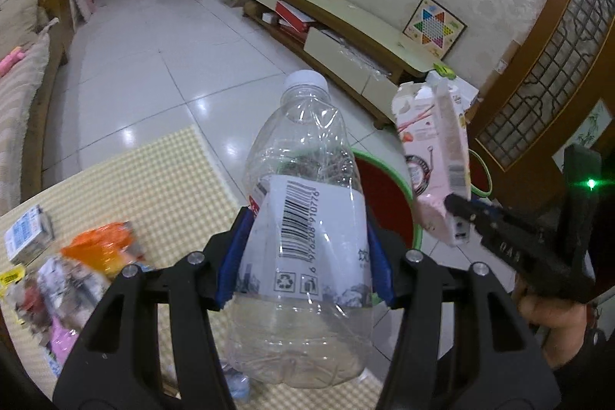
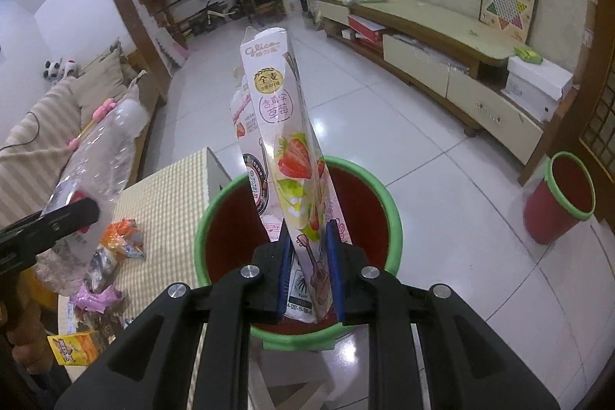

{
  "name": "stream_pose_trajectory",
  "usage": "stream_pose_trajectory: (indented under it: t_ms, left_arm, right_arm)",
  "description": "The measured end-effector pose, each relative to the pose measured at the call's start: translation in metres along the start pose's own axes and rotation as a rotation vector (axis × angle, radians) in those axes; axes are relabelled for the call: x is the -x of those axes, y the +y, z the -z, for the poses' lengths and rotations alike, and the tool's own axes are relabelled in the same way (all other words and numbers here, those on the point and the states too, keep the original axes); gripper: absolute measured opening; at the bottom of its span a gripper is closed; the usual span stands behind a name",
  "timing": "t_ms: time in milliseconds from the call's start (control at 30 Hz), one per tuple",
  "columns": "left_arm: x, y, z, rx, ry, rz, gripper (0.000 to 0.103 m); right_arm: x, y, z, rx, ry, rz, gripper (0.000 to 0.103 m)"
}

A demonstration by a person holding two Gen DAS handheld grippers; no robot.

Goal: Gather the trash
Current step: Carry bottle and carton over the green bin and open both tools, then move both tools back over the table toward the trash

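Note:
My left gripper (image 1: 305, 256) is shut on an empty clear plastic bottle (image 1: 303, 202) with a white cap, held over the table edge. Behind the bottle is a red bin with a green rim (image 1: 388, 202). My right gripper (image 2: 309, 268) is shut on a flattened pink strawberry snack box (image 2: 284, 148), which stands upright directly above that red bin (image 2: 215, 218). In the left wrist view the snack box (image 1: 434, 148) and the right gripper (image 1: 457, 206) show at the right. In the right wrist view the bottle (image 2: 96, 156) and the left gripper's finger (image 2: 57, 218) show at the left.
Several wrappers and small boxes (image 1: 77, 264) lie on the checkered table (image 1: 161, 187). A second red bin (image 2: 561, 198) stands on the tiled floor at the right, near a low TV cabinet (image 2: 442, 41). A sofa (image 2: 50, 137) runs along the left.

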State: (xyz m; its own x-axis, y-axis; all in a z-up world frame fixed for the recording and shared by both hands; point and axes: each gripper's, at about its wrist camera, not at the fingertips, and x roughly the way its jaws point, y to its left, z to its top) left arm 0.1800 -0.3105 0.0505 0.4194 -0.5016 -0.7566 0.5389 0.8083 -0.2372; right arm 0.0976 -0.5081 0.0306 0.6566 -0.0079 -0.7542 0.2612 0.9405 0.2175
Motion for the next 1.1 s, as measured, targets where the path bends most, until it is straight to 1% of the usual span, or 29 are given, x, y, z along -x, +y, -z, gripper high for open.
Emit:
stream_pose_trajectory:
  t_ms: [133,267,433,467,500,533,567,600,633,667,733,767,800,833,900,1000,1100]
  left_arm:
    - [-0.025,-0.013,-0.007,0.014,0.037,0.038,0.054]
    - [-0.048,-0.023,-0.008,0.023,0.074,0.056,0.054]
    - [-0.065,-0.026,-0.009,0.040,0.093,0.068,0.055]
    - [-0.070,-0.026,-0.010,0.046,0.096,0.071,0.056]
    - [-0.072,-0.025,-0.012,0.056,0.097,0.069,0.060]
    - [-0.073,-0.022,-0.012,0.062,0.094,0.069,0.068]
    - [-0.072,-0.020,-0.013,0.070,0.085,0.069,0.072]
    - [-0.071,-0.018,-0.014,0.074,0.076,0.068,0.081]
    - [-0.067,-0.016,-0.015,0.080,0.060,0.064,0.086]
    - [-0.065,-0.015,-0.016,0.082,0.051,0.063,0.088]
    - [-0.059,-0.009,-0.016,0.087,0.035,0.055,0.093]
    - [-0.055,-0.006,-0.016,0.091,0.027,0.050,0.094]
    - [-0.051,-0.004,-0.017,0.094,0.020,0.046,0.096]
    - [-0.046,0.000,-0.016,0.097,0.010,0.038,0.098]
    - [-0.037,0.005,-0.016,0.104,-0.004,0.021,0.098]
    - [-0.021,0.017,-0.012,0.122,-0.023,0.003,0.098]
    - [-0.003,0.027,-0.003,0.142,-0.030,-0.015,0.098]
  right_arm:
    - [-0.011,-0.001,0.000,-0.014,0.022,0.004,0.017]
    - [-0.018,-0.004,0.000,-0.038,0.038,0.002,0.017]
    - [-0.024,-0.007,0.000,-0.064,0.059,0.007,0.018]
    - [-0.025,-0.006,0.000,-0.063,0.066,0.012,0.021]
    - [-0.026,-0.005,0.001,-0.061,0.071,0.015,0.021]
    - [-0.027,-0.004,0.000,-0.057,0.074,0.016,0.022]
    - [-0.027,-0.003,0.001,-0.053,0.073,0.018,0.028]
    - [-0.027,-0.003,0.000,-0.050,0.070,0.020,0.038]
    - [-0.026,-0.002,0.000,-0.048,0.061,0.024,0.043]
    - [-0.025,-0.001,0.000,-0.046,0.054,0.028,0.052]
    - [-0.023,0.000,-0.001,-0.043,0.043,0.035,0.056]
    - [-0.023,0.001,-0.002,-0.043,0.040,0.035,0.061]
    - [-0.023,0.001,-0.003,-0.042,0.037,0.035,0.064]
    - [-0.022,0.003,-0.002,-0.036,0.033,0.034,0.065]
    - [-0.021,0.007,-0.001,-0.023,0.029,0.037,0.073]
    - [-0.019,0.013,-0.001,-0.001,0.019,0.039,0.079]
    - [-0.018,0.022,-0.001,0.027,0.010,0.046,0.083]
